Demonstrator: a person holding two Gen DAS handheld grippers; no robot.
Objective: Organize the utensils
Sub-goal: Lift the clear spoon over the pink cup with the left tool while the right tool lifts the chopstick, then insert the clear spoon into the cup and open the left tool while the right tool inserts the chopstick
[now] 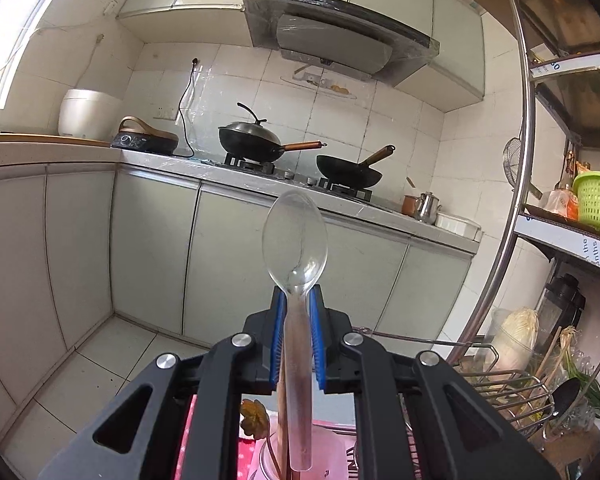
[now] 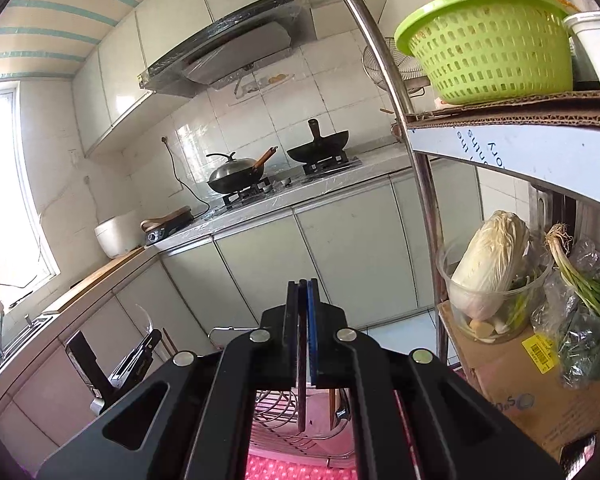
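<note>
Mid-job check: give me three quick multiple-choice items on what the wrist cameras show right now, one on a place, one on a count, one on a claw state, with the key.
1. Where does the green basket sit?
A. on the stove
B. on a shelf of the metal rack
C. on the floor

2. How many black woks stand on the stove?
A. one
B. two
C. three

3. What is the left claw doing?
A. gripping a clear plastic spoon by its handle
B. standing open and empty
C. gripping a metal fork

Key:
1 B, the basket rests on cardboard lining a rack shelf.
2 B, a lidded wok and an open wok sit on separate burners.
3 A, the blue pads press both sides of the handle, bowl pointing forward.
</note>
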